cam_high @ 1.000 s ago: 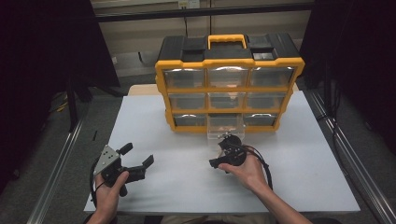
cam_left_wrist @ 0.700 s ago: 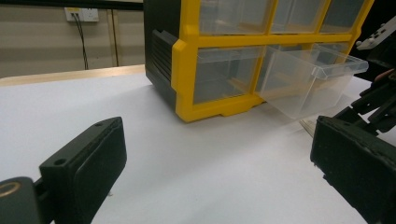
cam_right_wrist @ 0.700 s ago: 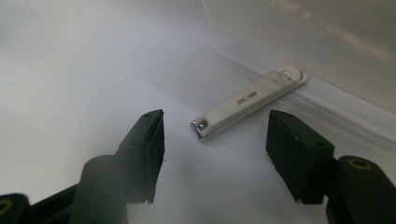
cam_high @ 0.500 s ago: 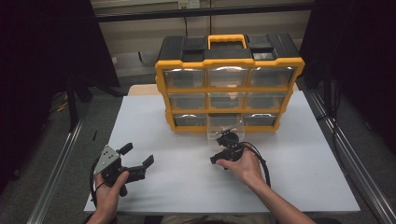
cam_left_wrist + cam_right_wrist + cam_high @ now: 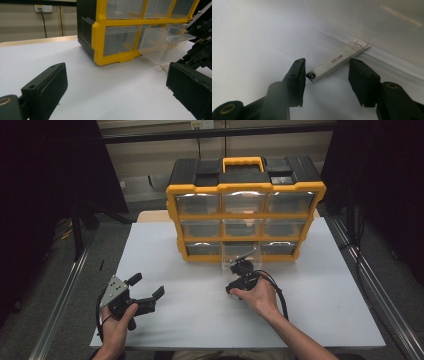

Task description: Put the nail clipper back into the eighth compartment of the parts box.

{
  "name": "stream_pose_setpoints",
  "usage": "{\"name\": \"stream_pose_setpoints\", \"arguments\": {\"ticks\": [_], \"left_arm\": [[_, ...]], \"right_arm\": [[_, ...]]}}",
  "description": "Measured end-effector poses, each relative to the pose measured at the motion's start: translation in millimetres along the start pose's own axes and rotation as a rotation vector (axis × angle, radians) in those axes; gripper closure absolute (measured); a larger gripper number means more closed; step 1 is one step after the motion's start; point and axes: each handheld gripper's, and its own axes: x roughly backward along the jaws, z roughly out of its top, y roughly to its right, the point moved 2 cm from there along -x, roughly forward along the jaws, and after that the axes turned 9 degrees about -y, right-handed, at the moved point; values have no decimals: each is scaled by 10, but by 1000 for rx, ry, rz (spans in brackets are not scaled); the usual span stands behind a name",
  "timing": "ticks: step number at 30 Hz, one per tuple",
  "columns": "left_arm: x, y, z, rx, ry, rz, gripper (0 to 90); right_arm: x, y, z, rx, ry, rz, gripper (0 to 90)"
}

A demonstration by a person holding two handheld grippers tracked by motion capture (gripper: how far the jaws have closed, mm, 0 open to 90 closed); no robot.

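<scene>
Between the spread jaws of the right tool (image 5: 325, 75) lies one nail clipper (image 5: 337, 61), flat on the white worktop (image 5: 249, 37). Its near end, with the small pivot pin, sits just off the tip of the jaw on the left of the right gripper view; the far end reaches ahead and toward the other jaw. Neither jaw touches it, so the grasp is not yet made. Just beyond the clipper rises the clear wall of the one pulled-out drawer (image 5: 241, 255).

As a judgement: the drawer stands open and the tool is lined up over the clipper, so the approach looks done. What is left is to close on the clipper, lift it, carry it into the drawer if that is where it belongs, and push the drawer shut.

Well off to the side, the left tool (image 5: 147, 292) is held low over the worktop with its jaws wide apart, gripping nothing.

Farthest ahead stands one yellow-and-black organizer (image 5: 245, 190) with nine clear drawers in three rows of three: eight shut, and the bottom middle one open toward the right tool. There are two tools in all.
</scene>
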Motion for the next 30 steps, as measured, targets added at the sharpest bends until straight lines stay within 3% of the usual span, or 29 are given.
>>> {"name": "stream_pose_setpoints", "arguments": {"ticks": [1,2,3,4,6,8,9,13,14,23,28,30], "left_arm": [[0,2,0,0,0,1,37],[0,2,-1,0,-1,1,37],[-1,1,-1,0,-2,1,37],[-1,0,-1,-1,-3,1,37],[0,-2,0,-1,-1,-2,37],[3,-1,1,1,1,1,37],[4,-4,0,1,3,-3,37],[5,-6,0,-1,0,-4,37],[6,-1,0,1,1,2,37],[1,-2,-1,-2,0,-7,37],[0,-4,-2,-2,0,-5,37],[1,-4,-3,-1,-1,-5,37]], "right_arm": [[-5,0,3,2,3,2,480],[-16,32,13,45,12,-18,480],[0,-16,12,-10,-12,-1,479],[-2,-15,21,-12,-11,-5,475],[-29,18,41,31,12,-6,470],[-16,-6,40,-3,-15,-22,480],[-20,1,43,14,-7,-27,487],[-12,3,36,5,-15,-43,559],[-17,18,39,24,-2,-38,572],[1,94,21,30,-4,-27,765],[21,65,7,5,-17,-9,778],[17,89,10,44,-6,0,780]]}}
